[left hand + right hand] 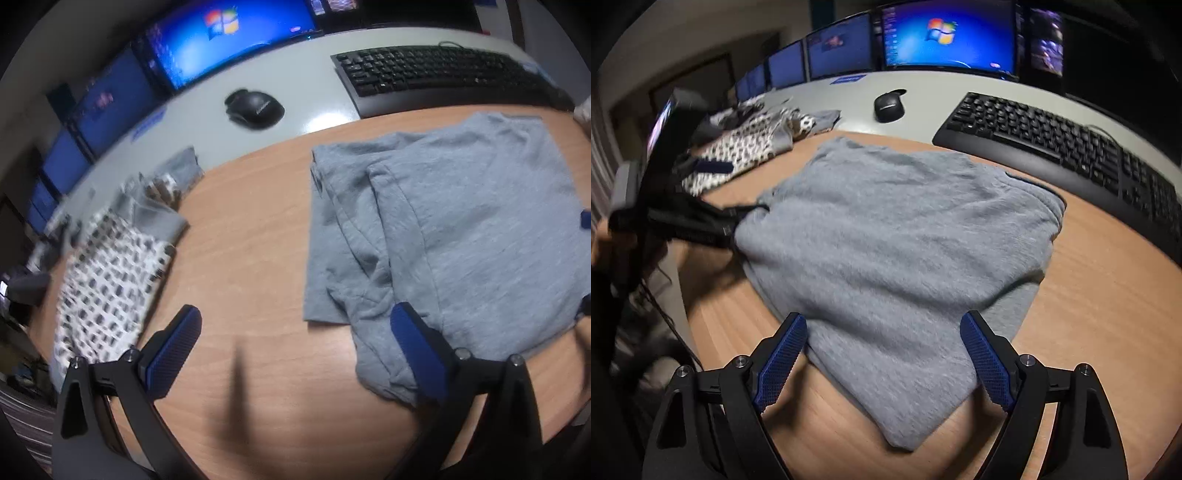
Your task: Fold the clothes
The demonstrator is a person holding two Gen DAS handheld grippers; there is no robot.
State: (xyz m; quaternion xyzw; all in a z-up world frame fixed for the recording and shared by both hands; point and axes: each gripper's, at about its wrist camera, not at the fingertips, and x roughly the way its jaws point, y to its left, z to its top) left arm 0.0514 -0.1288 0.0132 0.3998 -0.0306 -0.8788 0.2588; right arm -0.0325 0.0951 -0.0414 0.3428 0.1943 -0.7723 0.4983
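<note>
A grey T-shirt (461, 229) lies folded on the wooden table (251, 258); it also shows in the right wrist view (897, 236). My left gripper (295, 321) is open and empty, hovering over the table at the shirt's left edge, its right finger above the rumpled corner. My right gripper (882, 325) is open and empty, its fingers on either side of the shirt's near corner. The left gripper's body (683, 218) shows at the shirt's left edge in the right wrist view.
A patterned black-and-white garment (110, 280) lies at the table's left with a grey piece (159, 218) on it. A black mouse (255, 107) and a black keyboard (443, 74) sit on the white desk behind, below several monitors (229, 40).
</note>
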